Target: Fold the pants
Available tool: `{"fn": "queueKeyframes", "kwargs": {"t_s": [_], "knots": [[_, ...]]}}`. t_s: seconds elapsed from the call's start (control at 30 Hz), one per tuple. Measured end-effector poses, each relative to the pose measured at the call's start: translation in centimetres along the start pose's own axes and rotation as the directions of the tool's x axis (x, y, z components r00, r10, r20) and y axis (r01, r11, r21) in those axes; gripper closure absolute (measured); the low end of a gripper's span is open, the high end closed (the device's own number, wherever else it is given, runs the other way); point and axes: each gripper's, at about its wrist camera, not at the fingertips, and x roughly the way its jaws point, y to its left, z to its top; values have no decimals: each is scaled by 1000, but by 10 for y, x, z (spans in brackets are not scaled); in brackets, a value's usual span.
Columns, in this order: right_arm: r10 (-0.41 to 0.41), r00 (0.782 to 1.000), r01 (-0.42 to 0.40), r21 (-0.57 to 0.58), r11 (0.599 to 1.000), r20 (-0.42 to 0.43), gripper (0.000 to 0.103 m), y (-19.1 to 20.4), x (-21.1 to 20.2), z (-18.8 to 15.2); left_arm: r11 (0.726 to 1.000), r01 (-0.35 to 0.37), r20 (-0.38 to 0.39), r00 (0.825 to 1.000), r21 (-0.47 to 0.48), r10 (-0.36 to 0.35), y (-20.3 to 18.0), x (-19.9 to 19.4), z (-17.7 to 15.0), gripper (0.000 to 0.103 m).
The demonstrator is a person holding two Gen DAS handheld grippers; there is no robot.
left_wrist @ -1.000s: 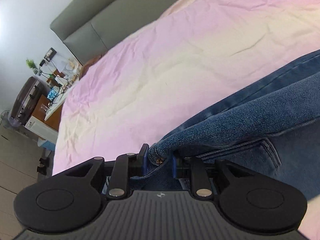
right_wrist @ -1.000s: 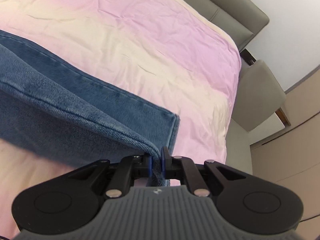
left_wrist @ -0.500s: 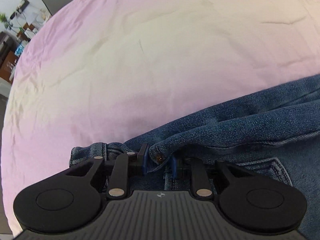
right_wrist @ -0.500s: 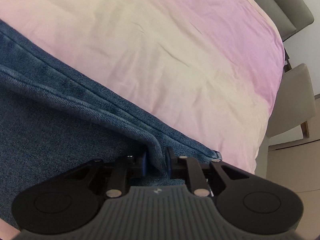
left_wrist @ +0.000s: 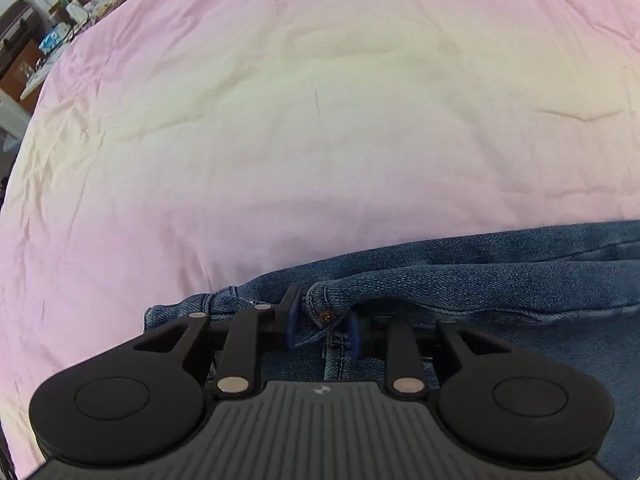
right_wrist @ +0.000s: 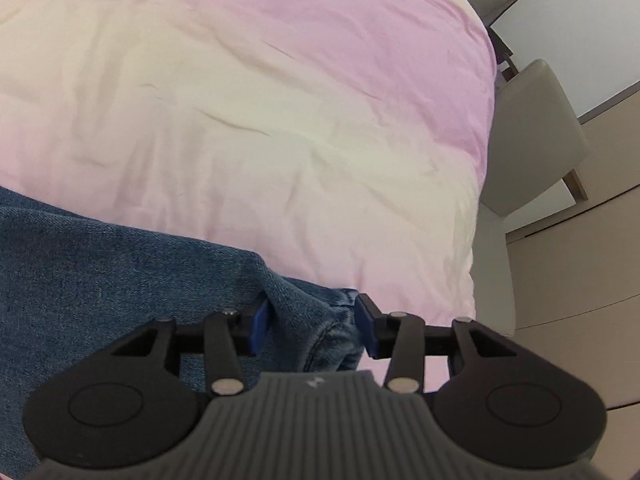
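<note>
Both grippers are opening over the folded blue denim pants [left_wrist: 500,288] lying lengthwise across the near edge of the pink bed cover [left_wrist: 320,120], left gripper [left_wrist: 322,324] releasing the waistband corner, right gripper [right_wrist: 310,326] releasing the hem.

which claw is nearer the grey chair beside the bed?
Right. Right claw, opening over the blue denim jeans' hem, is near the grey chair. Left claw straddles the waistband; no chair there.
</note>
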Motion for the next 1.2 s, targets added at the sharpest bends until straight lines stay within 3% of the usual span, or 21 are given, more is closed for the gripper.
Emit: {"fn": "queueKeyframes", "kwargs": {"t_s": [0.07, 0.13, 0.23, 0.3, 0.37, 0.4, 0.5, 0.67, 0.73, 0.8, 0.87, 0.9, 0.93, 1.0, 1.03, 1.13, 1.2], "knots": [[-121, 993, 121, -17, 992, -10, 62, -4, -1, -1, 999, 16, -33, 999, -47, -17, 4, -1, 2, 71], [-148, 989, 149, 26, 989, -15, 62, -19, -3, -4, 996, 9, -54, 998, -85, -14, 8, -2, 3, 71], [-98, 995, 97, 99, 990, 4, 62, -36, -11, -12, 996, -90, -39, 995, -9, 90, -16, -7, 13, 70], [-52, 998, 49, 104, 993, 28, 63, -34, -17, -17, 970, -216, -20, 975, 114, 219, -42, -4, 14, 66], [82, 993, -94, 155, 983, 86, 64, -25, -32, -20, 963, -253, -30, 966, 95, 257, -49, 1, 14, 66], [170, 978, -189, 164, 968, 121, 68, -16, -43, -20, 969, -244, -52, 968, 40, 246, -44, 3, 15, 66], [393, 901, -411, 72, 909, 186, 69, 35, -71, -20, 978, -193, -67, 980, -83, 188, -28, 2, 12, 65], [599, 781, -595, -83, 800, 177, 72, 136, -103, -15, 988, -145, -15, 989, 54, 146, -28, -12, 12, 64], [650, 742, -643, -98, 759, 163, 72, 169, -110, -9, 988, -121, -5, 992, 97, 122, -27, -14, 9, 63], [680, 717, -670, -118, 733, 153, 72, 200, -116, -2, 984, -104, 11, 995, 144, 104, -24, -14, 5, 63], [687, 711, -673, -137, 727, 148, 72, 225, -121, 4, 968, -103, 41, 995, 229, 96, -22, -13, 4, 58], [688, 710, -675, -136, 725, 148, 72, 235, -119, 11, 951, -126, 65, 992, 283, 112, -29, -12, 4, 46], [687, 711, -674, -129, 727, 151, 72, 242, -119, 16, 928, -168, 101, 985, 332, 142, -33, -13, 2, 25], [678, 718, -672, -98, 734, 156, 71, 254, -117, 29, 874, -276, 207, 956, 401, 208, -30, -12, -4, 19], [673, 722, -672, -73, 737, 160, 71, 257, -115, 37, 866, -297, 237, 947, 402, 215, -24, -13, -4, 19], [657, 732, -666, -10, 746, 180, 71, 263, -109, 58, 951, -180, 227, 966, 250, 123, 7, -19, 5, 19], [640, 748, -653, 21, 757, 176, 70, 270, -106, 70, 978, -105, 247, 967, 179, 59, 19, -25, 1, 19]]}}
